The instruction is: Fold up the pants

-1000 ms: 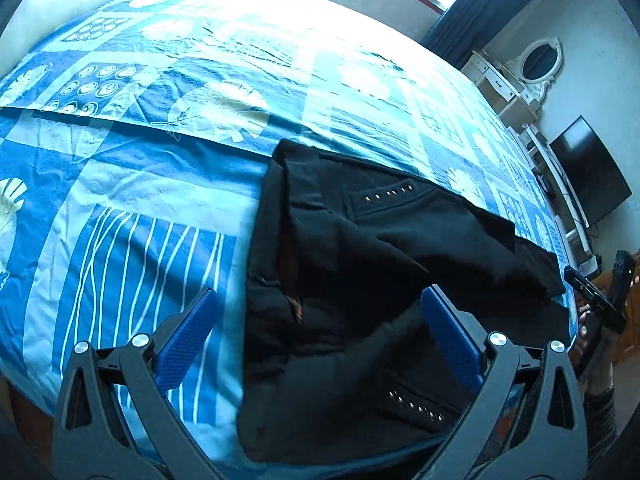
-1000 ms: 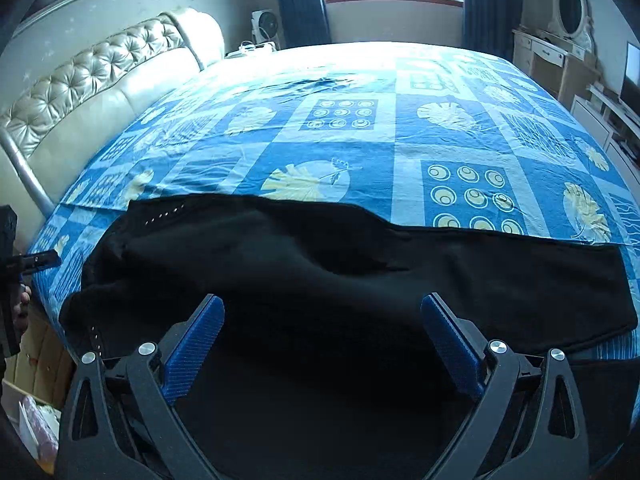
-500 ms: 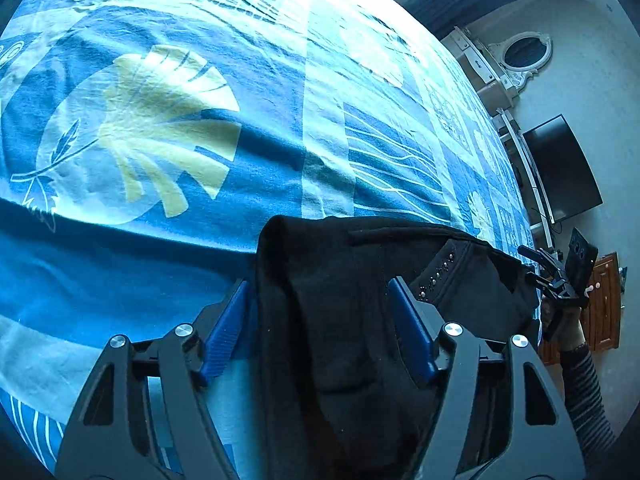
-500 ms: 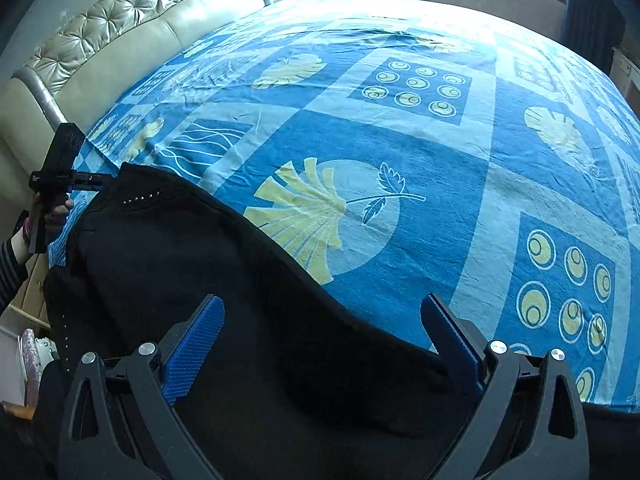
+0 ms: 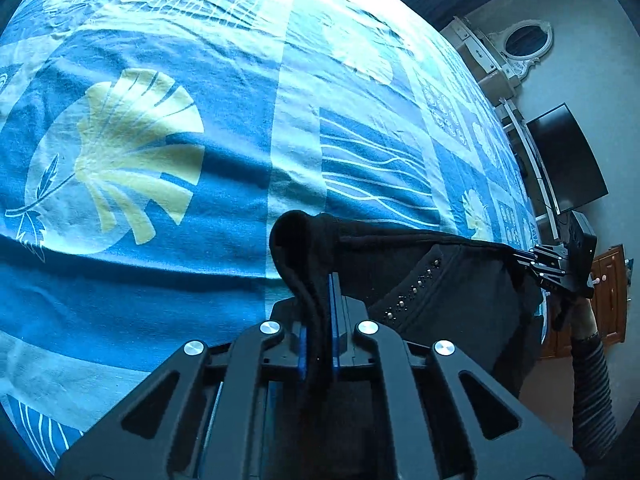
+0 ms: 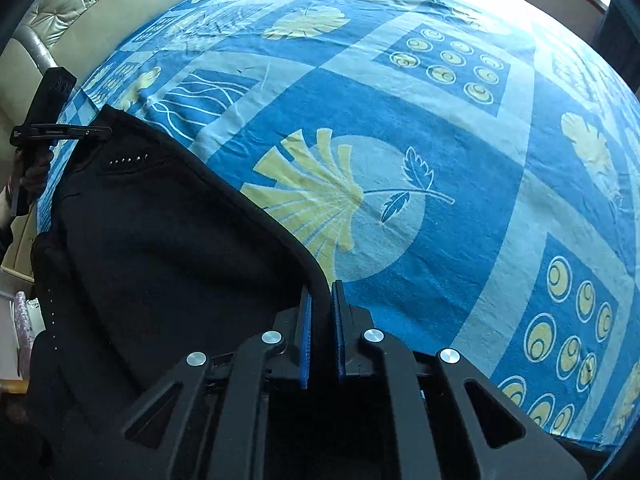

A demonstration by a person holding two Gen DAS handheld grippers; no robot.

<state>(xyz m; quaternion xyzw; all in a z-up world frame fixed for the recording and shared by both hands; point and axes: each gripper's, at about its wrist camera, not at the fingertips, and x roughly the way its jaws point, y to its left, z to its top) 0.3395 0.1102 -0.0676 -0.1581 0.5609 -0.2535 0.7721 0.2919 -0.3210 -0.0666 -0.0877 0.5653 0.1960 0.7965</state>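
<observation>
Black pants with small metal studs lie on a blue patterned bedspread. My left gripper is shut on a bunched fold of the pants' edge, which sticks up past the blue pads. My right gripper is shut on the far edge of the pants. Each gripper shows in the other's view, pinching the same stretched edge: the right one in the left wrist view, the left one in the right wrist view.
A padded cream headboard runs along the bed's far left in the right wrist view. A dresser with an oval mirror and a dark TV stand beyond the bed.
Both grippers have dropped onto the pants' far edge and closed on it; a second ago both were wide open above the pants. The cloth edge now stretches between them.
</observation>
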